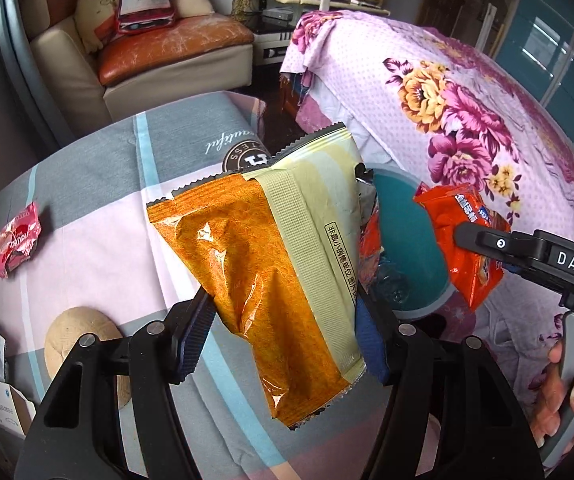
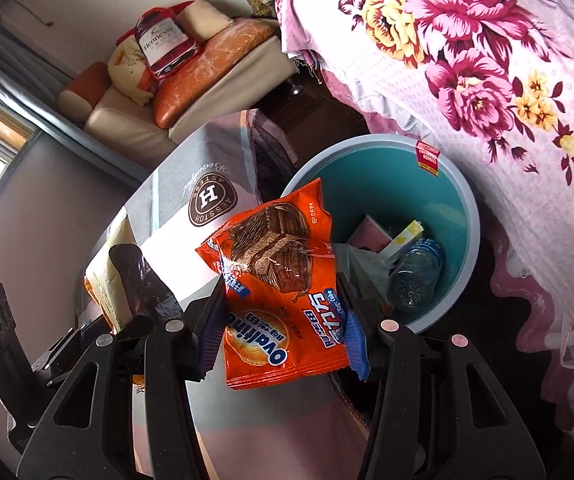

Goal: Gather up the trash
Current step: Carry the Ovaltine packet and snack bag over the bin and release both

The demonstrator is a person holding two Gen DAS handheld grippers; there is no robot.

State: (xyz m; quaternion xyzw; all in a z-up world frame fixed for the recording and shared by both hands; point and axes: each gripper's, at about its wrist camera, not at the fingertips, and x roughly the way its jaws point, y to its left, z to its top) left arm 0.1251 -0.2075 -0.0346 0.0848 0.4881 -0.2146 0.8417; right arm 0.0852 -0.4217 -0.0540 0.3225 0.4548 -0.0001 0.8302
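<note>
between my left gripper [image 1: 283, 332] pads sits the big orange-and-cream snack bag [image 1: 271, 264], clamped across its width with its long axis running up and away from the fingers. my right gripper [image 2: 283, 330] grips the orange ovaltine wrapper [image 2: 277, 292] the same way. both pieces are off the table, and the teal bin [image 2: 459, 216] lies ahead and to the right of each; i judge the right hand nearer, its wrapper close by the rim. the right view shows the bin's inside, already holding a bottle and papers; the left view shows only a slice of it, but also the red wrapper [image 1: 17, 240] left on the checked cloth [image 1: 99, 208].
</note>
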